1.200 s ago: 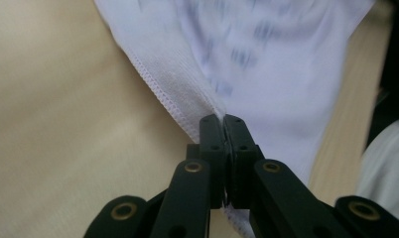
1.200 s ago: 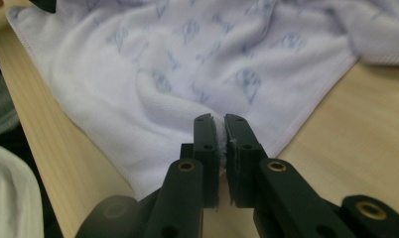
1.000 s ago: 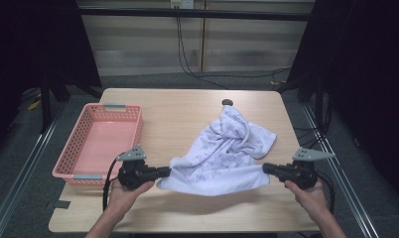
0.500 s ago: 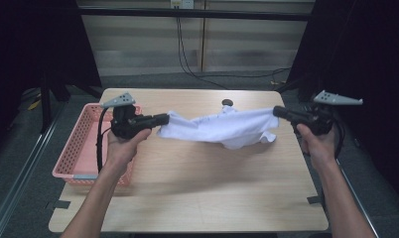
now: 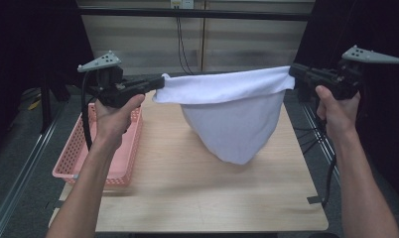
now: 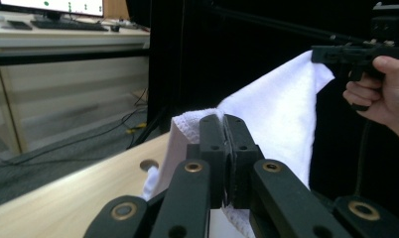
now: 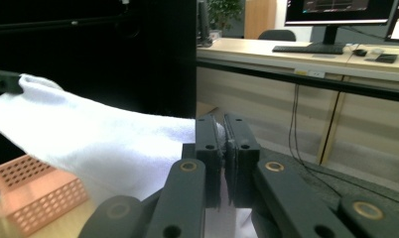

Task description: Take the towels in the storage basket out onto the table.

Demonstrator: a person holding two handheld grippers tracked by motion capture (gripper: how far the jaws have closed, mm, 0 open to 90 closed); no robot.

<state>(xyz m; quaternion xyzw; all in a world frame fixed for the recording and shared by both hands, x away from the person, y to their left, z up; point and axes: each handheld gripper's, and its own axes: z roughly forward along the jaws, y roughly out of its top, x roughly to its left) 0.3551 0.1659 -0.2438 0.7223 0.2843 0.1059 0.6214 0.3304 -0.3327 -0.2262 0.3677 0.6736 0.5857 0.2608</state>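
I noted both forearms entering from the near edge of the table point(image 5: 197, 198), one at each side. My left gripper point(image 5: 160, 82) was held high over the table's left side, its jaws pinched tight on one upper corner of the white towel point(image 5: 232, 114); the left gripper view confirmed this, with the towel point(image 6: 277, 114) folded in between the two pressed pads. My right gripper point(image 5: 293, 72) was held at a similar height over the right edge, jaws likewise clamped on the opposite corner, and in the right gripper view the towel point(image 7: 98, 144) ran from between the closed pads away toward the other gripper point(image 7: 4, 82).

The towel was stretched between the two grippers, its top edge nearly level and taut, the rest hanging in a loose pouch above the middle of the table. I could not tell whether its lowest point touched the tabletop.

The pink basket point(image 5: 73, 158) stood along the left edge of the table, under and beside my left forearm, apart from the towel.

At the far edge, a round hole in the tabletop point(image 6: 149, 164) showed in the left gripper view.
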